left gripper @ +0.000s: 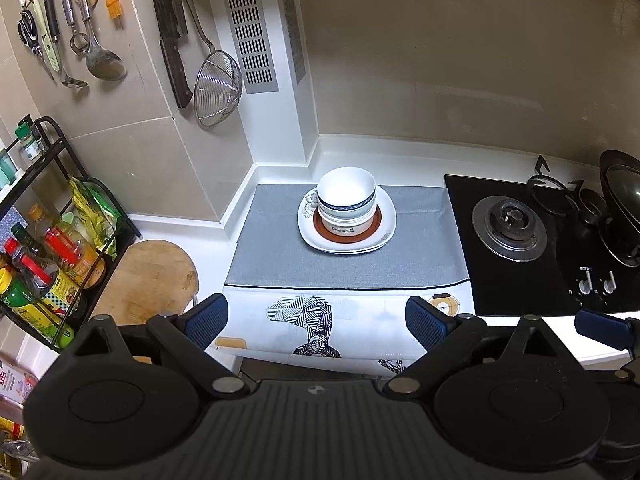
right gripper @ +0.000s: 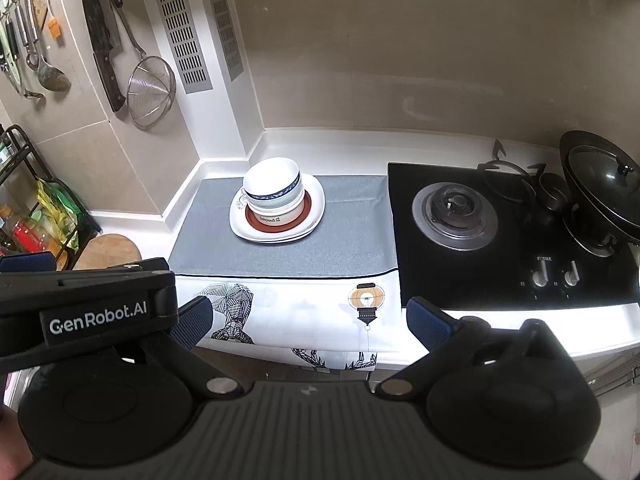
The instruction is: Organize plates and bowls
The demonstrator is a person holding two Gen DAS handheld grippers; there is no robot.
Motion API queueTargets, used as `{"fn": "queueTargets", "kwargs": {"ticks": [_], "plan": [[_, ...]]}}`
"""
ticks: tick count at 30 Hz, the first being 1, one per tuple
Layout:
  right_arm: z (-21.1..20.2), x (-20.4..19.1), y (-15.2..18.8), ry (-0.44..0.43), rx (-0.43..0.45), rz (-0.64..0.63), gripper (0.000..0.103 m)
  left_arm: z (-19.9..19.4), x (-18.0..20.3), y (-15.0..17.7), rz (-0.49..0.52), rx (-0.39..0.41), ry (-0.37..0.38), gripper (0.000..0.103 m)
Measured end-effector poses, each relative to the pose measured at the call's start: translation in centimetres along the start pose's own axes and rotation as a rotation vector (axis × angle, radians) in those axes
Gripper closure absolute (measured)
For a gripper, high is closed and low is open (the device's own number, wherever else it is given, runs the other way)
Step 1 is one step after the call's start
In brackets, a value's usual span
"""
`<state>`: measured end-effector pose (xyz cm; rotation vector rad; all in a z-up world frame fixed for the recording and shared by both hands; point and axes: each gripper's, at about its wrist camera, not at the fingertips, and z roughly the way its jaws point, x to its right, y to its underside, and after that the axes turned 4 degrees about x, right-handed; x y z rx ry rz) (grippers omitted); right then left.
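Note:
A stack of white bowls (left gripper: pixel 347 196) (right gripper: pixel 273 186) stands on a brown-rimmed plate (left gripper: pixel 378 222) (right gripper: pixel 308 210), which rests on white squarish plates (left gripper: pixel 386 210) (right gripper: pixel 316 196) on the grey mat (left gripper: pixel 280 256) (right gripper: pixel 224 248). The top bowl has a blue band; the lowest reads "Delicious". My left gripper (left gripper: pixel 316 322) is open, held back at the counter's front edge, nothing between its blue pads. My right gripper (right gripper: pixel 308 320) is open too, likewise near the front edge and well short of the stack. The left gripper's body (right gripper: pixel 92 312) shows at the left of the right wrist view.
A black gas hob (left gripper: pixel 520 240) (right gripper: pixel 500 232) with a lidded wok (right gripper: pixel 600 184) lies right of the mat. A spice rack with bottles (left gripper: pixel 48 248) and a round wooden board (left gripper: pixel 148 280) sit to the left. Knives, ladles and a strainer (left gripper: pixel 218 88) hang on the wall.

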<state>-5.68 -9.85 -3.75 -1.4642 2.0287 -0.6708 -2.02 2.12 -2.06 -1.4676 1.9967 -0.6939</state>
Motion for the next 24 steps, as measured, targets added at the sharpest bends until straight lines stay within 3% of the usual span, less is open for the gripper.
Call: {"fn": "queueTargets", "kwargs": {"ticks": [24], "plan": [[1.8, -0.5, -0.4, 0.031, -0.016, -0.007, 0.0, 2.4, -0.7, -0.4, 0.027, -0.011, 0.031, 0.006]]}}
